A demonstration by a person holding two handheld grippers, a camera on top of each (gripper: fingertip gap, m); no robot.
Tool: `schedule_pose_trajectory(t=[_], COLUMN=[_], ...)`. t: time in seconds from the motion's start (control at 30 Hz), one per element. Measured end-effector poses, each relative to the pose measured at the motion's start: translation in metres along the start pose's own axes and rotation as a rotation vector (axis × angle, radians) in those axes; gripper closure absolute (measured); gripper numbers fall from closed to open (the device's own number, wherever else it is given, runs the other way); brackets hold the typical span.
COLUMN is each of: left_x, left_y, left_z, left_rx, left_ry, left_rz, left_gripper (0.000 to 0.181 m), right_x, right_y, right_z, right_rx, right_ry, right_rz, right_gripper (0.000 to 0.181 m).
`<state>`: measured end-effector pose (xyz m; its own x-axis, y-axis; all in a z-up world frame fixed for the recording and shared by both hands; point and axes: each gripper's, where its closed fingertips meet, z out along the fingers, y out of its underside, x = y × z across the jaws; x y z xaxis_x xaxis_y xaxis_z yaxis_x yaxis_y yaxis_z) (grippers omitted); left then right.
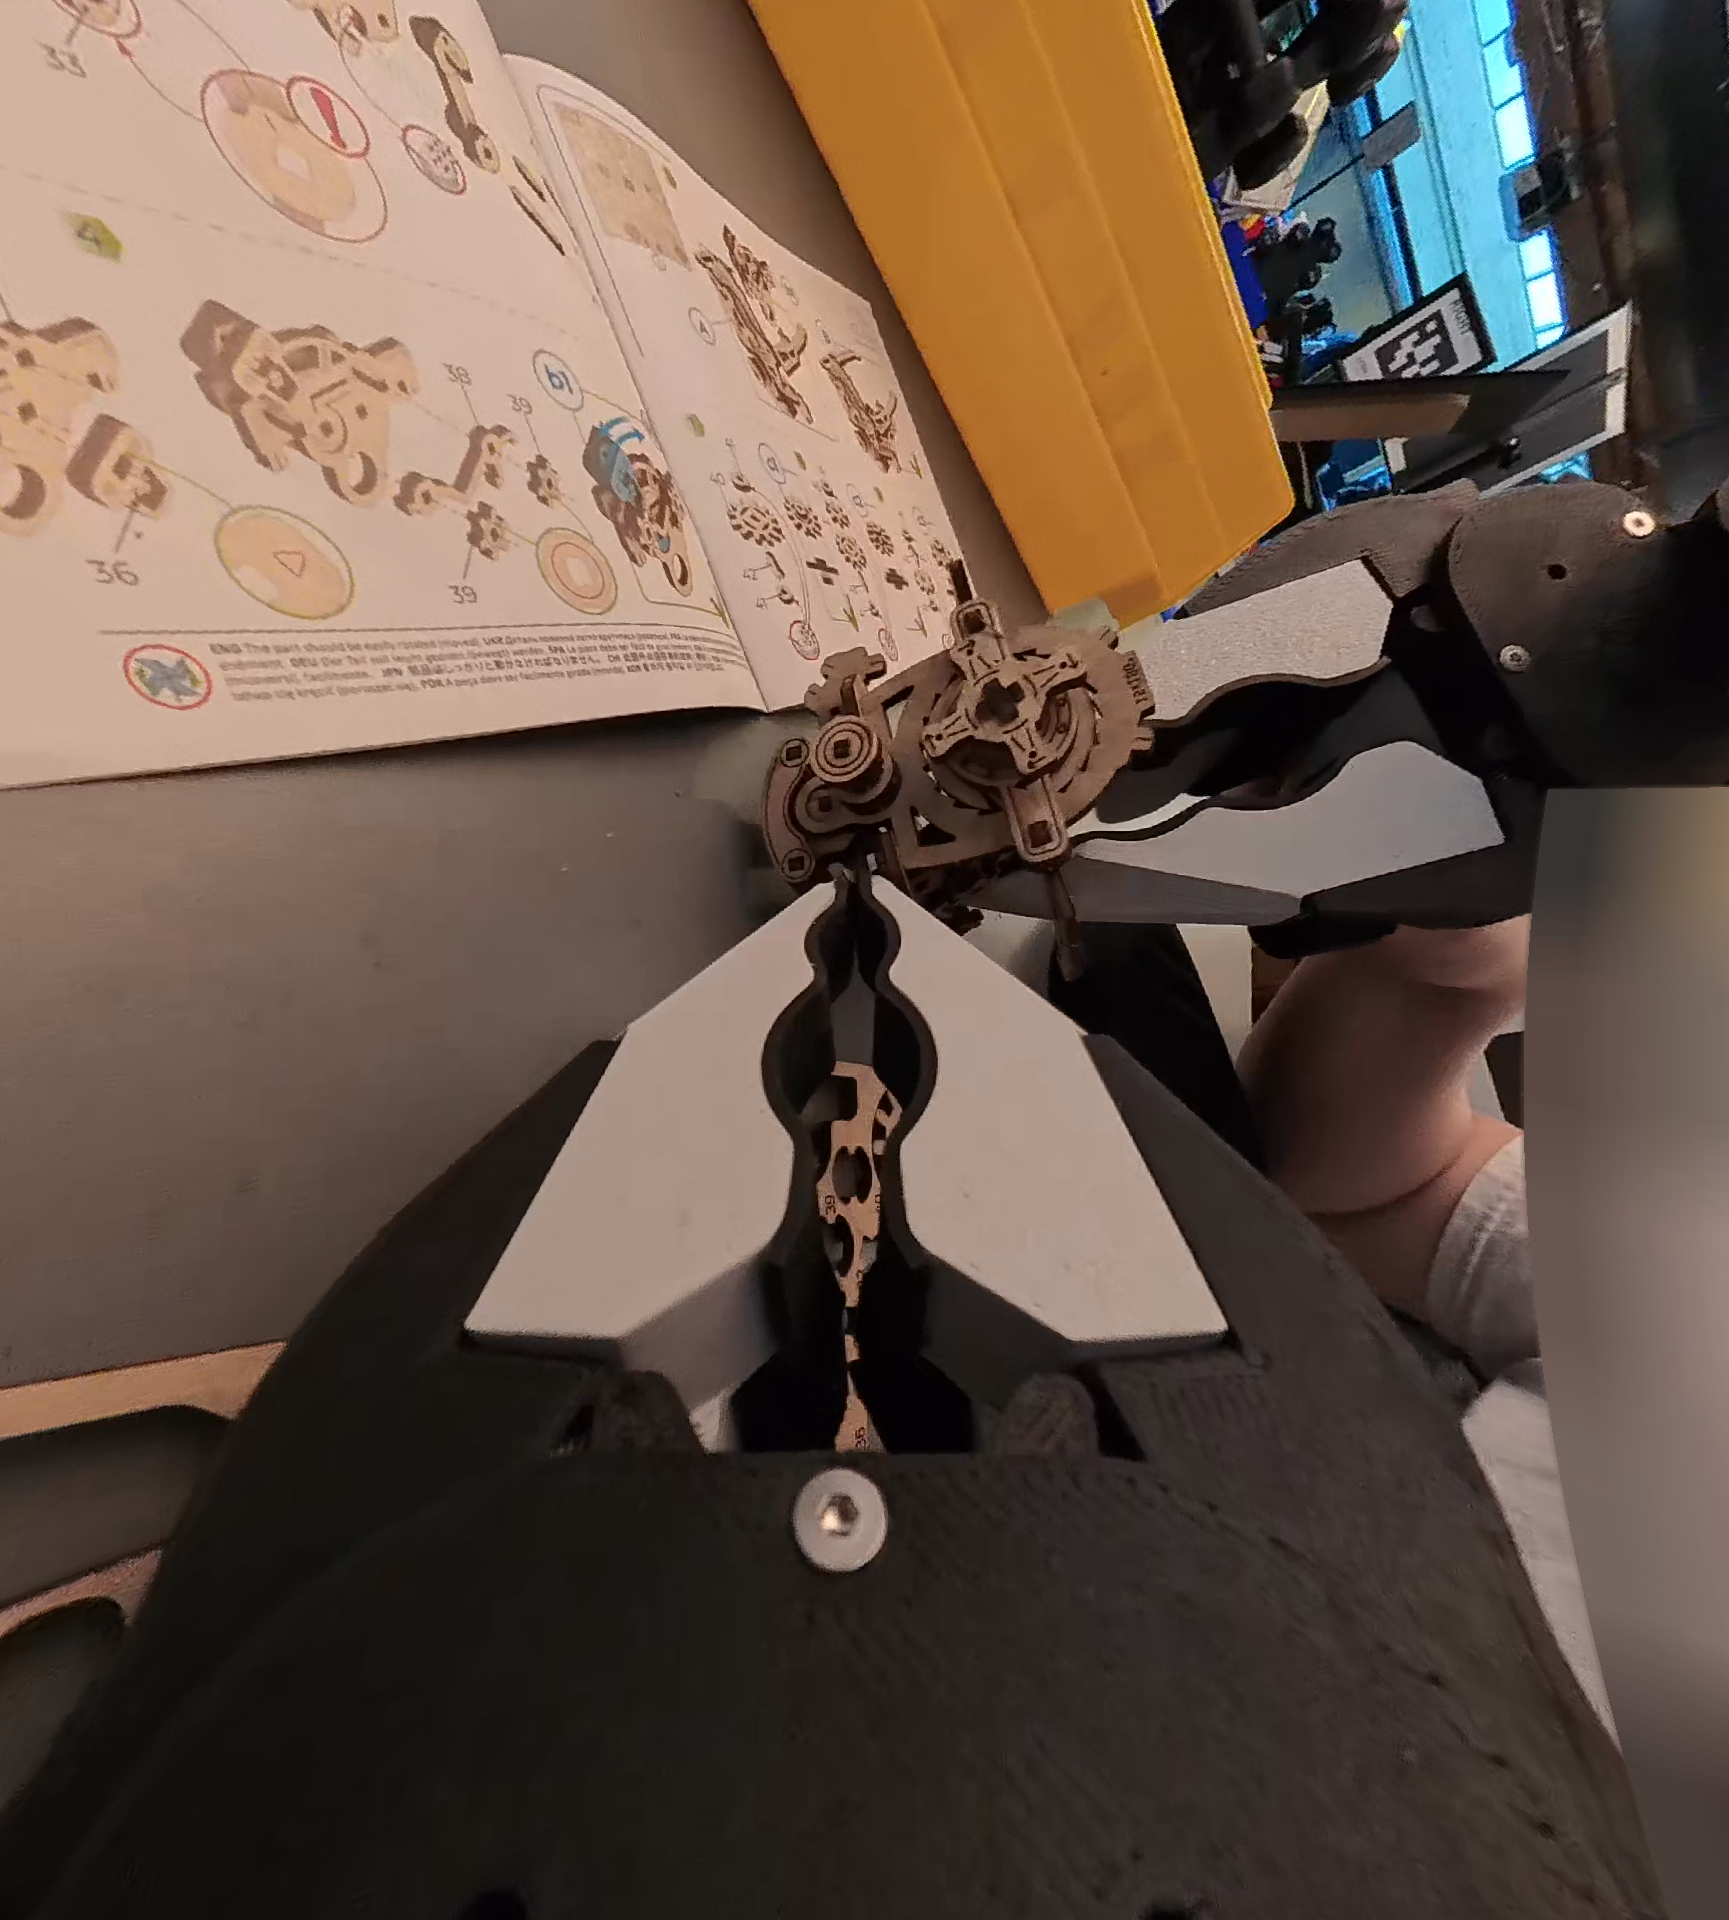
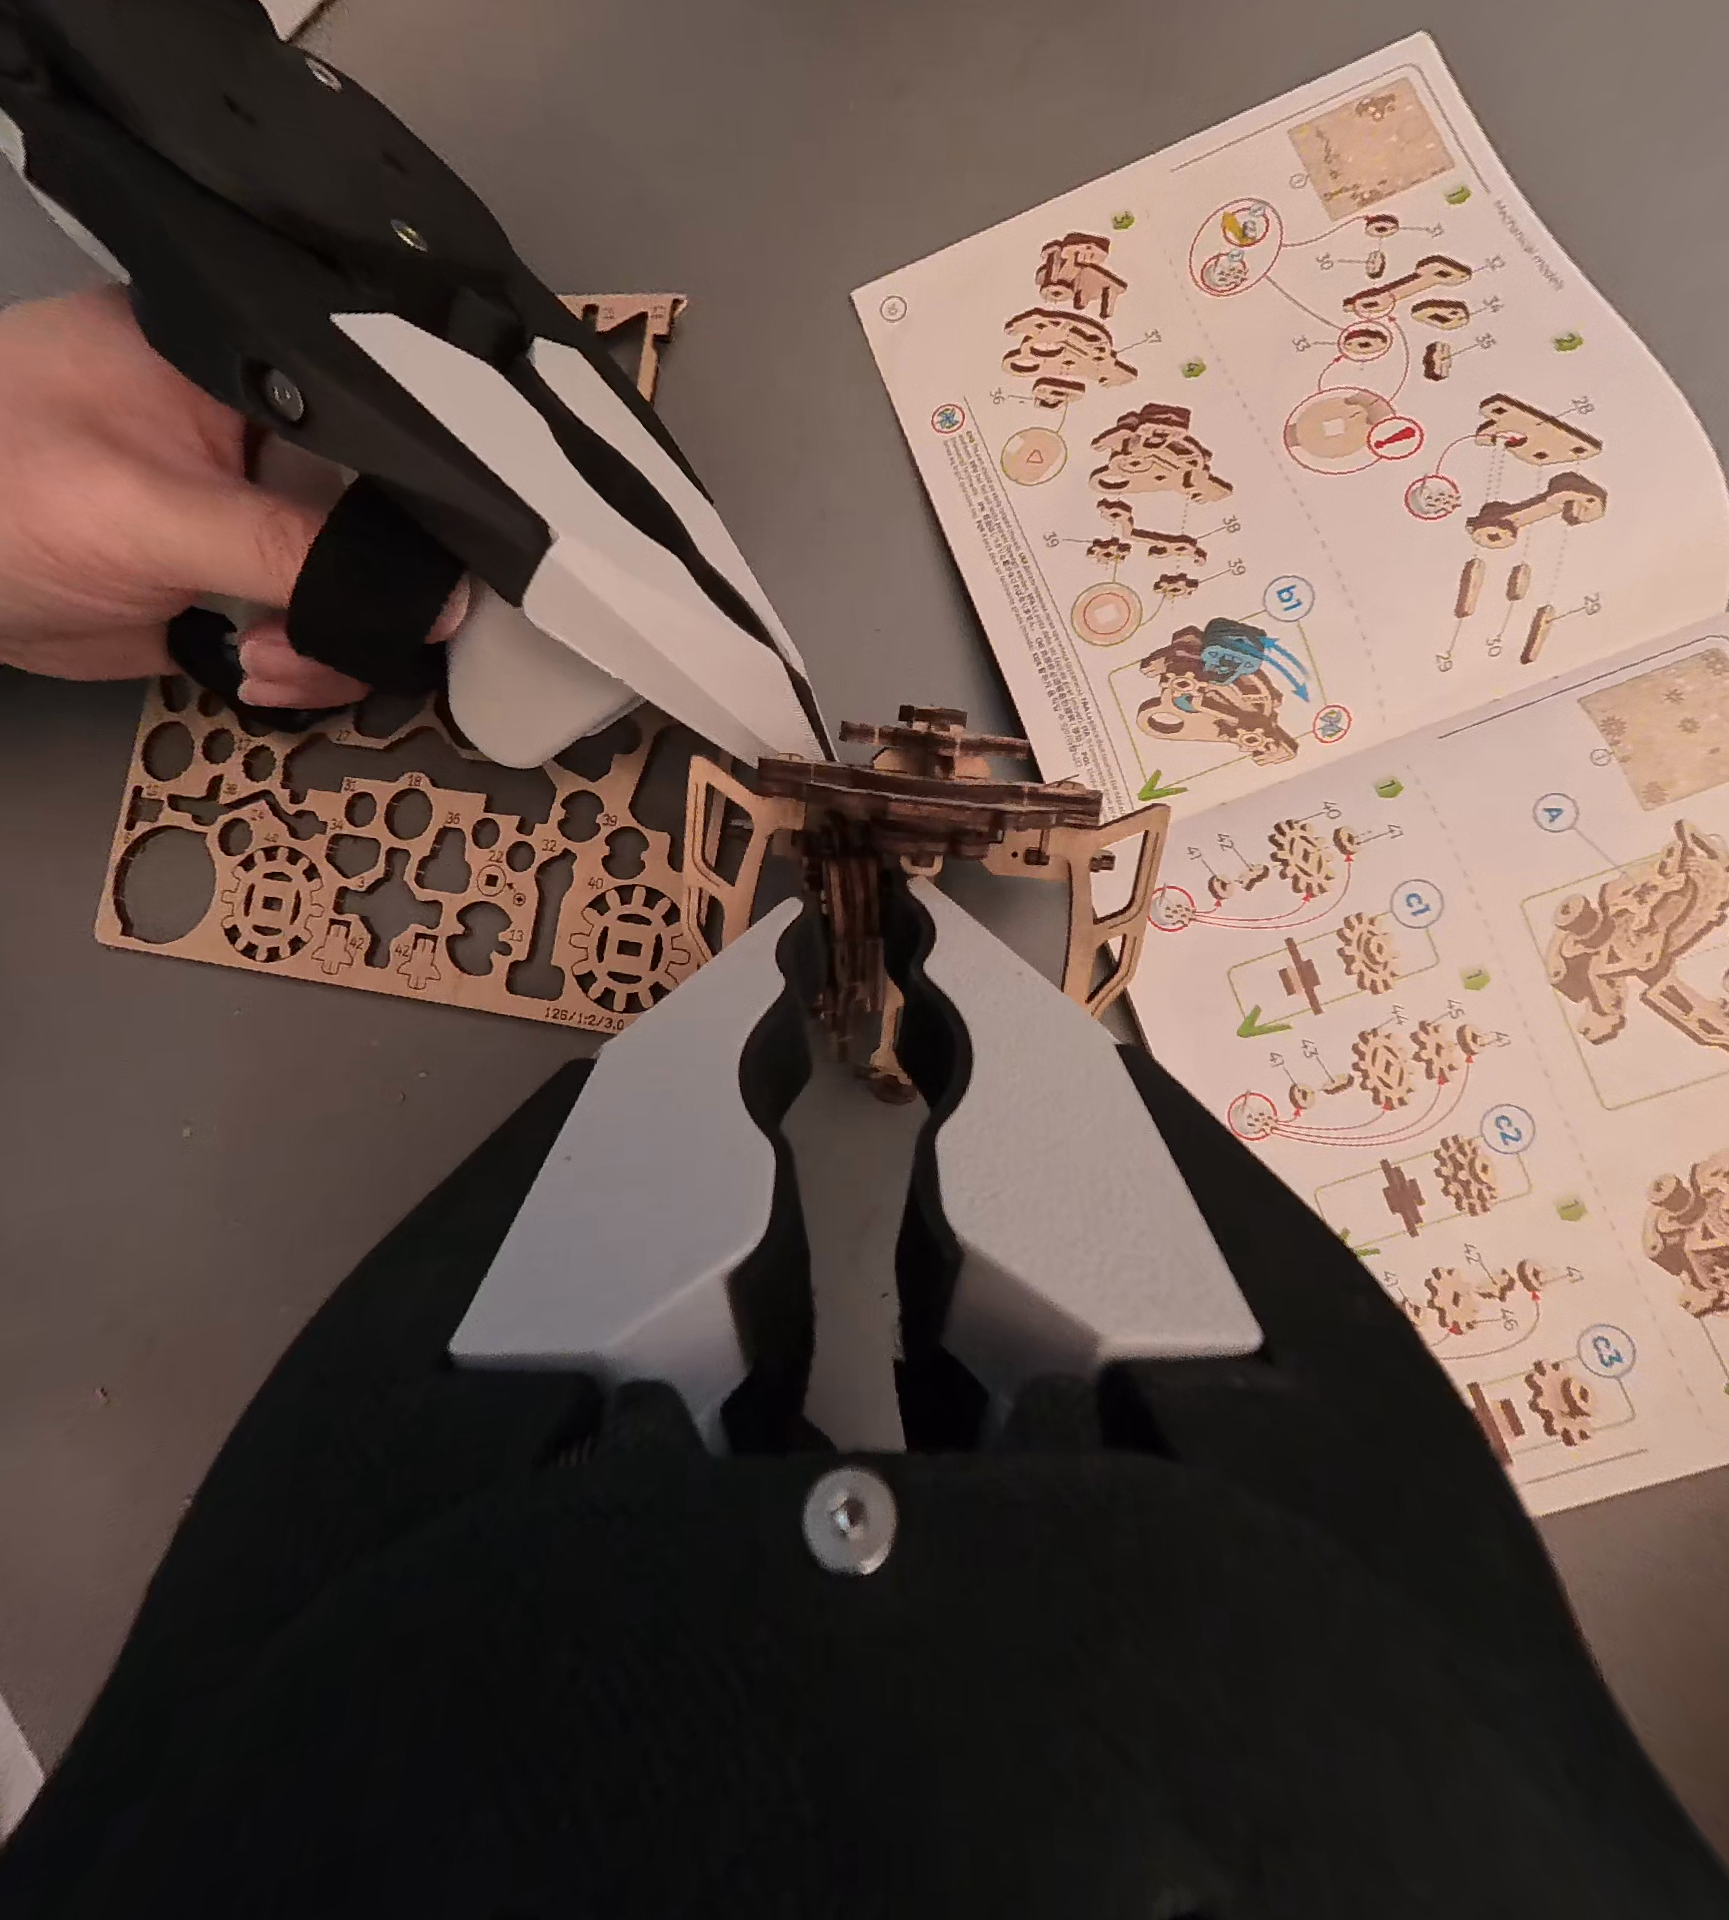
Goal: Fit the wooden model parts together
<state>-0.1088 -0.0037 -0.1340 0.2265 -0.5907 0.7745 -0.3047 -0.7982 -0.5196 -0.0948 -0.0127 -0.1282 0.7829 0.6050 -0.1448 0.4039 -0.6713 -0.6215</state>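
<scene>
Our right gripper (image 2: 855, 904) is clamped on the lower body of the wooden model (image 2: 901, 831), holding it up off the grey table (image 2: 424, 1143) so that its geared face turns toward the other tool. Our left gripper (image 1: 855, 883) has its jaws pinched nearly together at the tips, which meet the model's edge just beside a small round hub (image 1: 844, 764). Whether a small piece sits between those tips we cannot tell; they are too tight and too dark to read.

We judge that the right side serves as a vice, steadying the assembly in the air, while the left presses or seats something into it from the side. The parts sheet (image 2: 403, 894), mostly punched out, lies flat under the left gripper, close enough to fetch the next piece. The instruction booklet (image 2: 1359, 520) lies open to the right, where we can check the diagrams without letting go. A yellow bin (image 1: 1047, 312) stands beyond the booklet, well apart from the work. A person's hand (image 2: 60, 520) wraps the left tool's handle.
</scene>
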Motion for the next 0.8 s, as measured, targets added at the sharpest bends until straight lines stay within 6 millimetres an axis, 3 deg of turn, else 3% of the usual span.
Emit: schedule_pose_trajectory(t=[0.4, 0.8], left_x=[-0.0014, -0.0007], left_y=[-0.0017, -0.0023], left_z=[0.0030, 0.0027], left_rx=[0.008, 0.014], left_ry=[-0.011, -0.010], left_rz=[0.007, 0.016], left_gripper=[0.181, 0.181], right_x=[0.0022, 0.0031], right_y=[0.0007, -0.0032], right_z=[-0.0003, -0.0038], right_rx=[0.003, 0.125], right_ry=[0.031, -0.075], right_rz=[-0.036, 0.104], right_gripper=[0.171, 0.164])
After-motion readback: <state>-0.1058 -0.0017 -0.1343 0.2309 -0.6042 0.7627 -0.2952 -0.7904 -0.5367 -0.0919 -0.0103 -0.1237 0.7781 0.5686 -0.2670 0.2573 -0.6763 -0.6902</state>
